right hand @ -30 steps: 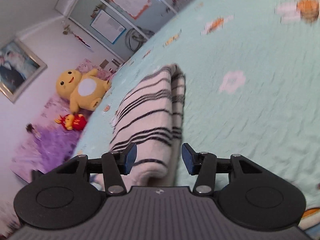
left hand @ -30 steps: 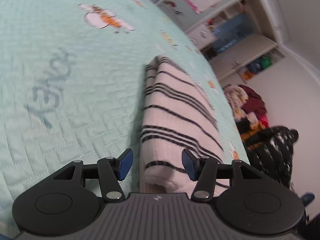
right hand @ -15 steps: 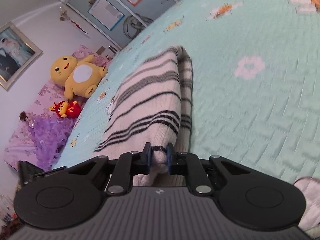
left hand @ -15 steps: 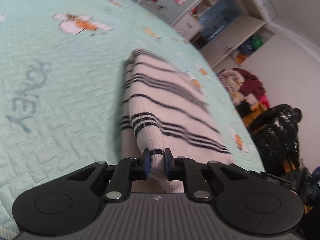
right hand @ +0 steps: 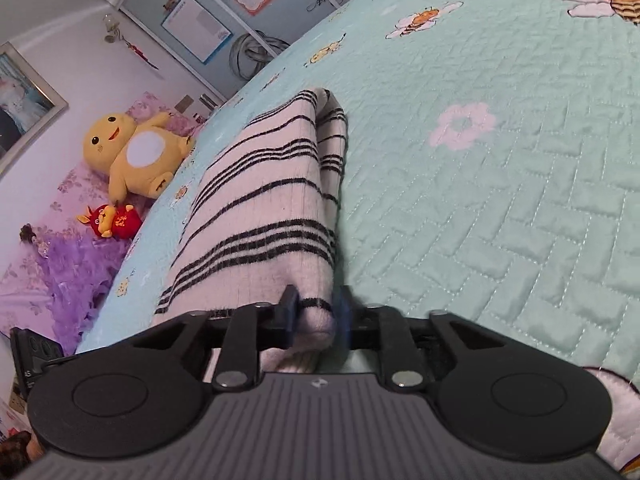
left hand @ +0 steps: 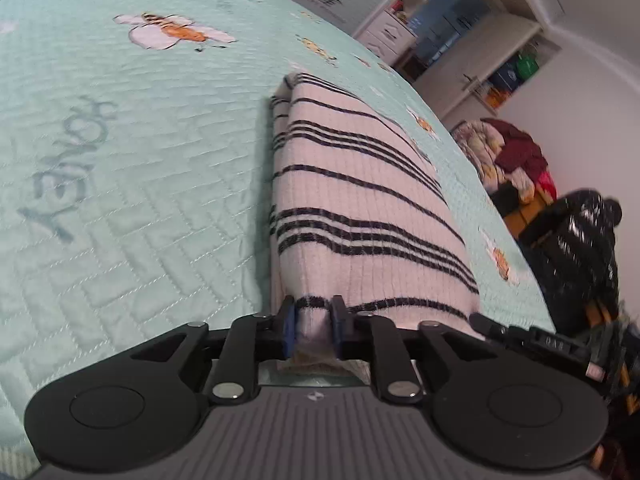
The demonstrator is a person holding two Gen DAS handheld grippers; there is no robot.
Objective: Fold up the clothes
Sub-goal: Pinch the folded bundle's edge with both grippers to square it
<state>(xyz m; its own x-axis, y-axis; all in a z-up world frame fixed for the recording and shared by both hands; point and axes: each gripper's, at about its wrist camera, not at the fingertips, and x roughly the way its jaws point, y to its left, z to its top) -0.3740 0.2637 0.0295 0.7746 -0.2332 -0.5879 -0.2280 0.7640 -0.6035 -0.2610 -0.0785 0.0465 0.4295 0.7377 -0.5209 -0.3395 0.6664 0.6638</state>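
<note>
Currently, in the left wrist view, the left gripper (left hand: 312, 330) pinches the near edge of the striped knit sweater (left hand: 360, 208), which lies folded lengthwise on the quilted bedspread (left hand: 120, 160). In the right wrist view, the right gripper (right hand: 316, 320) clamps the same end (right hand: 272, 200). Judged step: crosswise fold; lift both corners evenly forward.

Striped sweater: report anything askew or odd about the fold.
Nothing stands out. The sweater lies folded in a long neat strip on the quilt. The left gripper and right gripper each pinch a near corner.
</note>
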